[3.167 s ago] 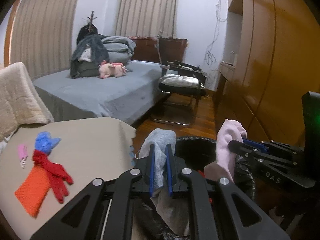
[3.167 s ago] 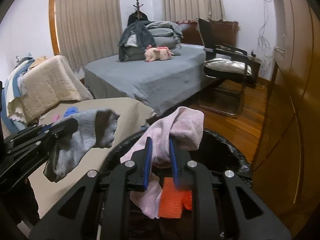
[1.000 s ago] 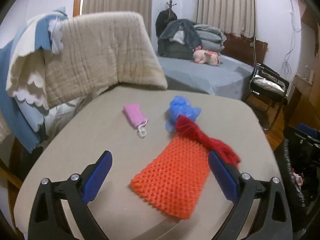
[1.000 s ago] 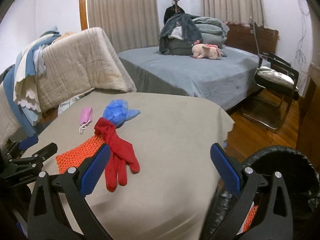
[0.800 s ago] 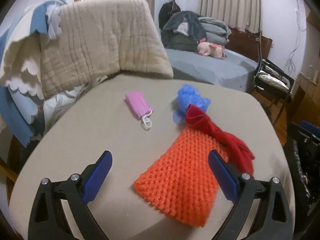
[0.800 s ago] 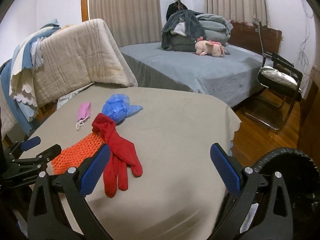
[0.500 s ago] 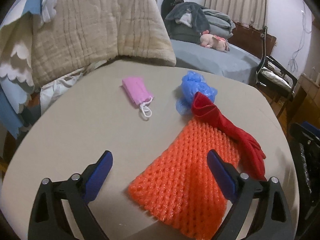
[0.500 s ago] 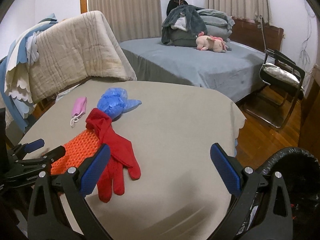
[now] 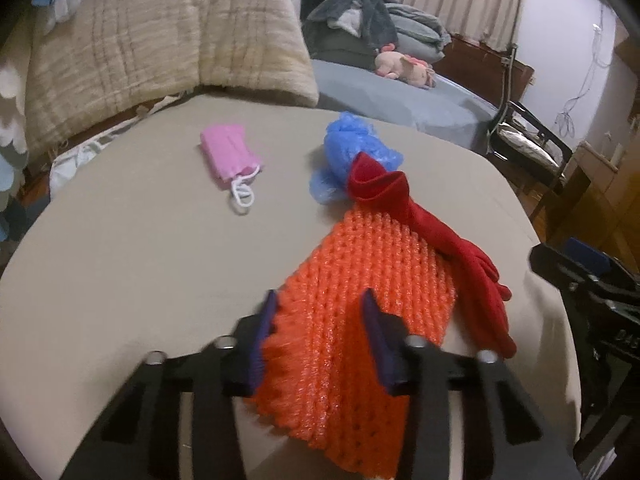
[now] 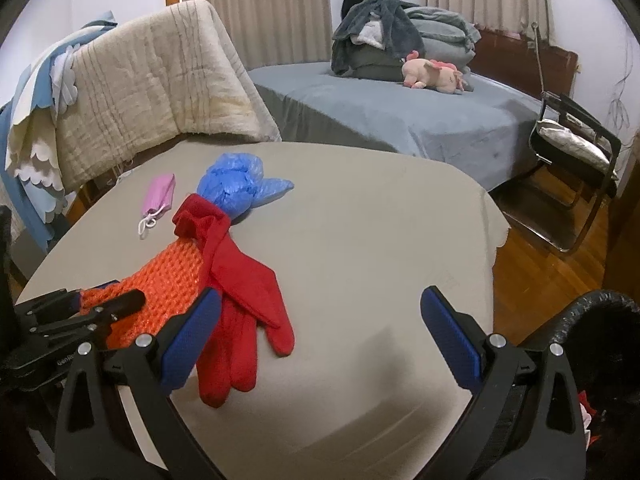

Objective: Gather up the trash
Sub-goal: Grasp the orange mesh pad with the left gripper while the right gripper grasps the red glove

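left tongs (image 9: 318,330): just been closing, astride orange foam net (image 9: 360,304) near worktop (image 9: 140,260) edge, contact unclear | right tongs (image 10: 320,332): open, empty | net likely light, soft, springy; pinch its near edge

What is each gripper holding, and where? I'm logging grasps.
The left gripper, jaws just closing, pinches the orange foam net at its near edge. The right gripper is open, holding nothing.
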Tool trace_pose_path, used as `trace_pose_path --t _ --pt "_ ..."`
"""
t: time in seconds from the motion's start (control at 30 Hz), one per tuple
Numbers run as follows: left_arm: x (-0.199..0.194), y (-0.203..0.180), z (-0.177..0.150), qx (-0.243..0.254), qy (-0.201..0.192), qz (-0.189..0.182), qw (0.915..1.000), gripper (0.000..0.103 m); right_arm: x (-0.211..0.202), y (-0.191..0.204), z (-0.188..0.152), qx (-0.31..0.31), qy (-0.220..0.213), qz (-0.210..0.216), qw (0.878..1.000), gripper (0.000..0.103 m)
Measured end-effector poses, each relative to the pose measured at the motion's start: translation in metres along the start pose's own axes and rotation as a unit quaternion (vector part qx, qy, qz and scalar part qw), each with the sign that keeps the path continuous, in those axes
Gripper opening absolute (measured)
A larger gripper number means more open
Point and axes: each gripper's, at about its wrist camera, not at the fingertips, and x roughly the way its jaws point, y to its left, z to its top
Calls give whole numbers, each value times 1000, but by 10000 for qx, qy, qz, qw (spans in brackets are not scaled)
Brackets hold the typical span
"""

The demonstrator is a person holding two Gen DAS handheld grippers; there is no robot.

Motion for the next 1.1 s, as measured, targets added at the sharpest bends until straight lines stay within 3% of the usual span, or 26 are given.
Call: trace_pose_path --t 0.03,0.07,0.33,0.53,0.63,0.67,0.73,0.77,0.83,0.9,1.0,1.1 --pt "-1 0 0 8 -25 14 10000 19 1 1 0 5 16 1 10000 97" --pt "-2 0 0 -9 -44 42 10000 13 2 1 0 12 28 7 10000 97" --pt "-18 5 0 -66 -266 80 9996 12 8 8 6 -59 33 78 9999 97" --pt "-47 28 -3 -289 -669 905 9932 12 10 13 7 -89 42 136 9999 97" --pt "-49 37 -4 -434 -620 996 9921 13 13 18 6 -117 65 184 9997 97" --pt "-47 39 -5 -472 -566 1036 9919 15 13 20 7 -135 67 197 9997 97" --pt "-46 42 -5 -557 -529 953 9925 31 14 24 7 -181 67 213 9996 97" --pt "-46 43 -5 -569 -524 968 9923 48 14 25 8 -198 64 223 9995 97" --pt "-46 43 -1 -549 -571 881 9930 57 15 27 8 -215 68 228 9995 97" --pt "-45 41 5 -503 -579 756 9942 74 17 26 9 -215 69 218 9995 97" --pt "-40 36 9 -372 -529 630 9959 81 19 25 11 -214 62 203 9995 97" --pt "-26 35 13 -289 -340 542 9975 81 21 23 13 -211 49 179 9996 97"
